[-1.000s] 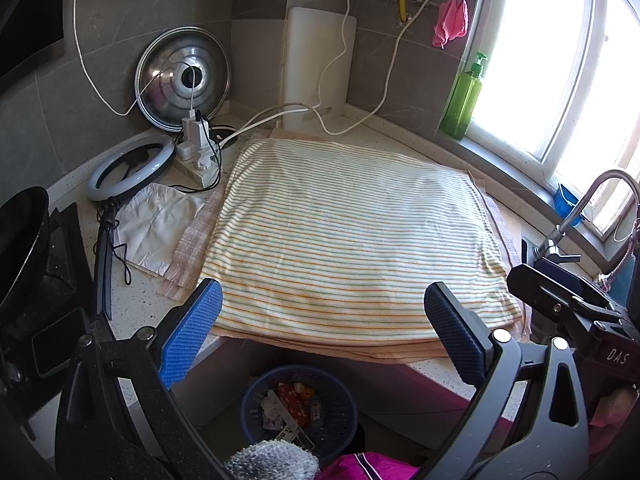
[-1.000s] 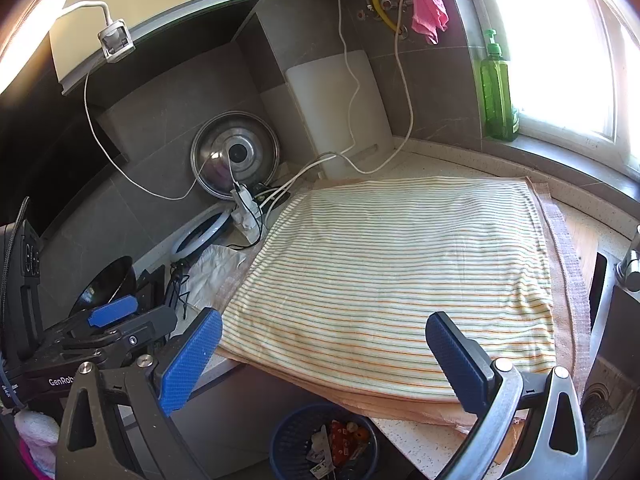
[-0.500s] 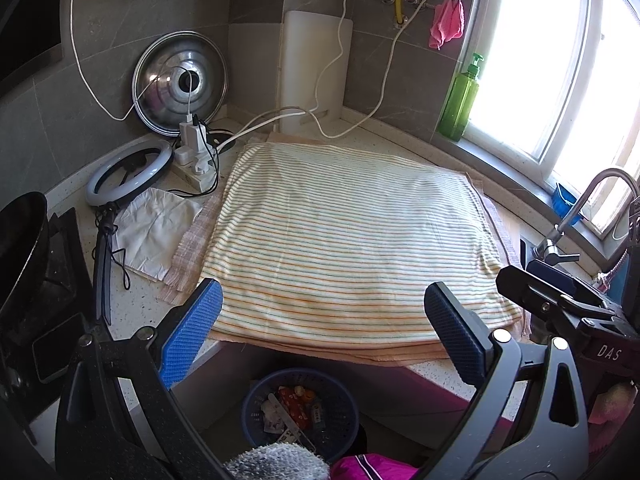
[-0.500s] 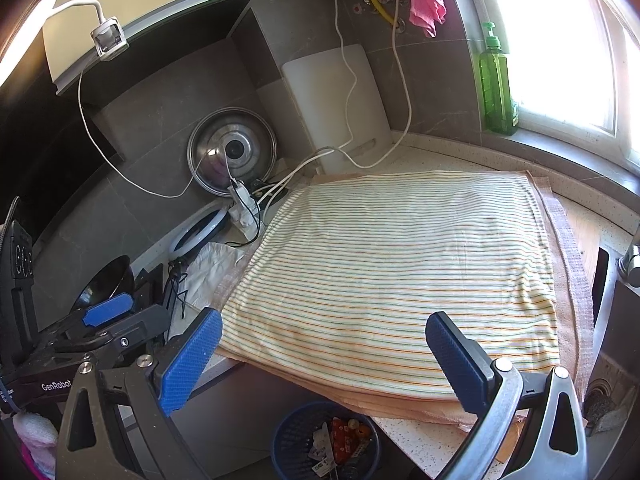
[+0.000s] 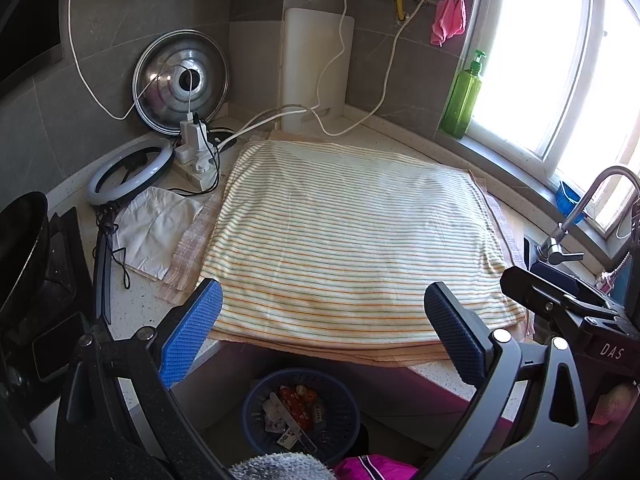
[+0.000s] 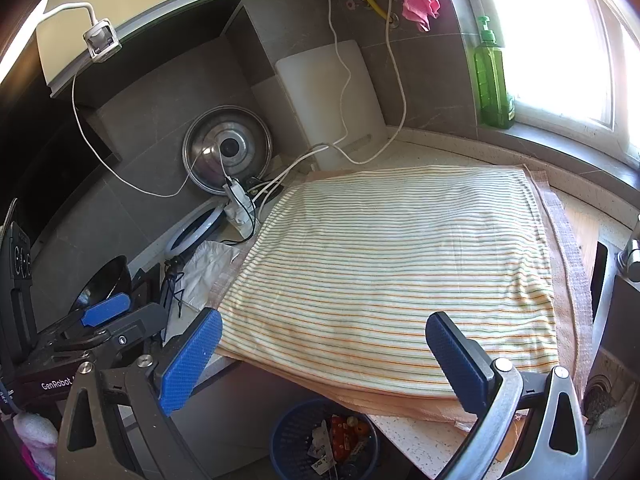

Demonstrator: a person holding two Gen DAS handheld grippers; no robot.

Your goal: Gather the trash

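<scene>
A blue mesh bin (image 5: pixel 301 414) stands on the floor below the counter's front edge, holding several wrappers (image 5: pixel 298 404); it also shows as the bin (image 6: pixel 324 436) in the right wrist view. My left gripper (image 5: pixel 322 328) hangs open above the bin with nothing between its blue pads. My right gripper (image 6: pixel 322 346) is open too, empty, over the counter edge. A striped cloth (image 5: pixel 348 236) covers the counter; no loose trash shows on it. Each gripper appears at the other view's side: right gripper body (image 5: pixel 568 308), left gripper body (image 6: pixel 104 320).
At the back left stand a steel pot lid (image 5: pixel 182 80), a power strip (image 5: pixel 196 160) with white cables, a ring light (image 5: pixel 128 170) and white paper (image 5: pixel 154 228). A white board (image 5: pixel 314 68), green bottle (image 5: pixel 462 96), faucet (image 5: pixel 584 212) and black pan (image 5: pixel 22 240) border the cloth.
Both views have pulled back and risen slightly, so the counter and bin sit a little lower in frame. Both grippers stay open and empty.
</scene>
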